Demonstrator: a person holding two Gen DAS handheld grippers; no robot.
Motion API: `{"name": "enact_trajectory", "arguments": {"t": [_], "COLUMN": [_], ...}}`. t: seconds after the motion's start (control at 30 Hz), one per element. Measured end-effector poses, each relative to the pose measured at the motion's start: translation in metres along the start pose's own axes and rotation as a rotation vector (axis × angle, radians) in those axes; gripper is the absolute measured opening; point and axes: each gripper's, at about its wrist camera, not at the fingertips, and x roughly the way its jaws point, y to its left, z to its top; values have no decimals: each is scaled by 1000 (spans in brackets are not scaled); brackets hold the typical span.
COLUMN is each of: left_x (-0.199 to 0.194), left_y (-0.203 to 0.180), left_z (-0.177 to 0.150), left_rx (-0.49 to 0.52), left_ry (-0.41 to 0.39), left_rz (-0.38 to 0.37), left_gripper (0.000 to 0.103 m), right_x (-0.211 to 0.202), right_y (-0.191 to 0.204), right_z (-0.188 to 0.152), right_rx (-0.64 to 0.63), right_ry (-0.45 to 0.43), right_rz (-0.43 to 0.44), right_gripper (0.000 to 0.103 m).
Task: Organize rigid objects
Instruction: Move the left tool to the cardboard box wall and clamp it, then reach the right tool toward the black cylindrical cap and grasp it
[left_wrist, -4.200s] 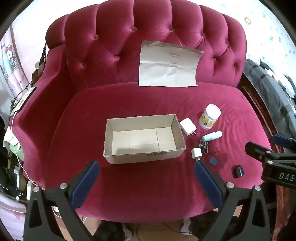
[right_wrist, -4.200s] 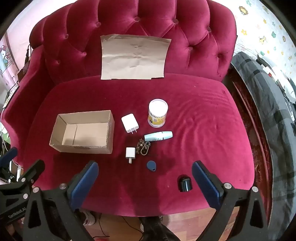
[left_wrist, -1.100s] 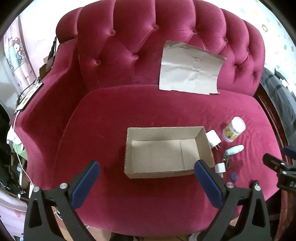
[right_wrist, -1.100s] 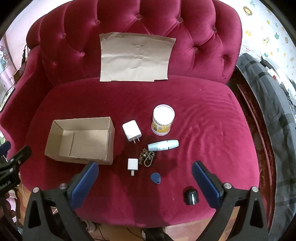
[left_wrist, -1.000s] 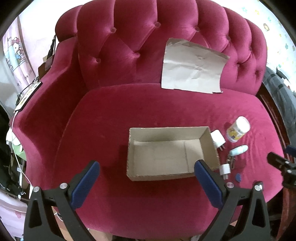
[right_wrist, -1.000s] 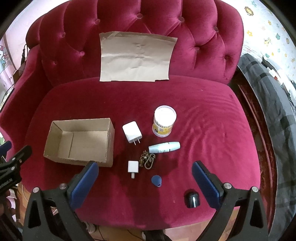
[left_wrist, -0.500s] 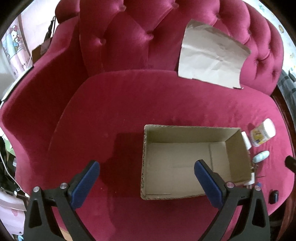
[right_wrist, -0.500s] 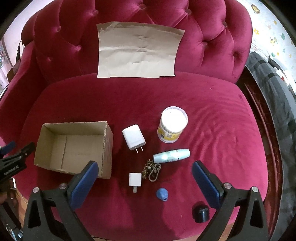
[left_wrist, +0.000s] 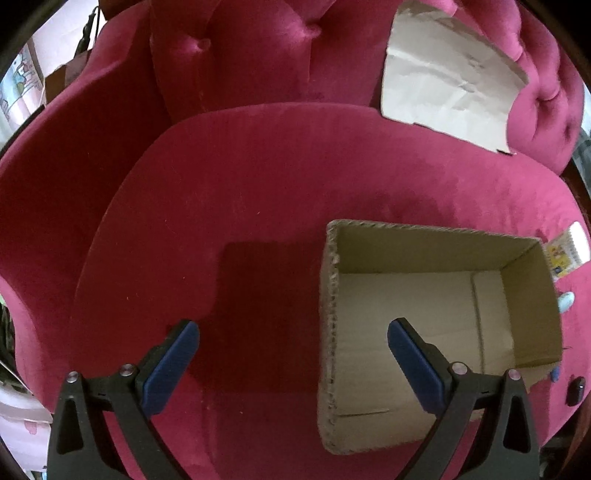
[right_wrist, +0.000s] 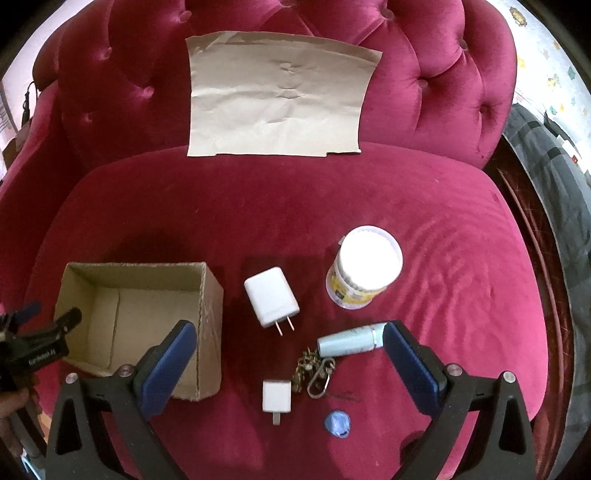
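Crimson velvet sofa (right_wrist: 295, 199), cardboard box (left_wrist: 424, 258), both tools (left_wrist: 293, 360) (right_wrist: 284, 363) spread wide, empty

Plush crimson velvet sofa (right_wrist: 461, 295), matt corrugated cardboard box (right_wrist: 210, 306), creased brown paper sheet (right_wrist: 277, 96), glossy white plastic charger (right_wrist: 269, 295).

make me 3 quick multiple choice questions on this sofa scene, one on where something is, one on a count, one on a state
1. Where does the large white charger lie?
A. inside the cardboard box
B. on the seat between the cardboard box and the white-lidded jar
C. on the backrest

2. How many white chargers are on the seat?
A. one
B. two
C. four

3. What is in the box?
A. nothing
B. the keyring
C. the jar

Answers:
1 B, it lies on the velvet right of the box and left of the jar.
2 B, the large one and the small charger.
3 A, the box floor is bare in both views.
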Motion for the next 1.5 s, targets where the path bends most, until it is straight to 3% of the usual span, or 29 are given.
{"name": "enact_trajectory", "arguments": {"t": [0.17,0.23,0.3,0.43,0.57,0.67,0.77,1.5], "left_x": [9,10,11,18,27,30,30,28], "left_y": [4,2,0,-2,-6,-8,-10,-5], "left_z": [-1,-1,0,0,-2,-4,-6,-6], "left_rx": [-18,-6,14,22,33,37,50,39], "left_ry": [11,8,4,26,64,71,67,58], "left_rz": [-6,-15,-11,-8,-51,-87,-94,-98], "left_gripper": [103,98,78,57,20,7,4,3], "right_x": [10,13,16,20,21,20,18,15], "right_y": [3,3,2,2,1,1,0,-30], "right_z": [2,1,0,0,0,-1,-2,-10], "right_rx": [-7,-7,-6,4,18,19,18,7], "right_ry": [-6,-6,-6,-4,-9,-14,-22,-11], "right_rz": [6,3,3,11,17,23,24,-50], "right_gripper": [103,103,103,103,103,103,103,103]}}
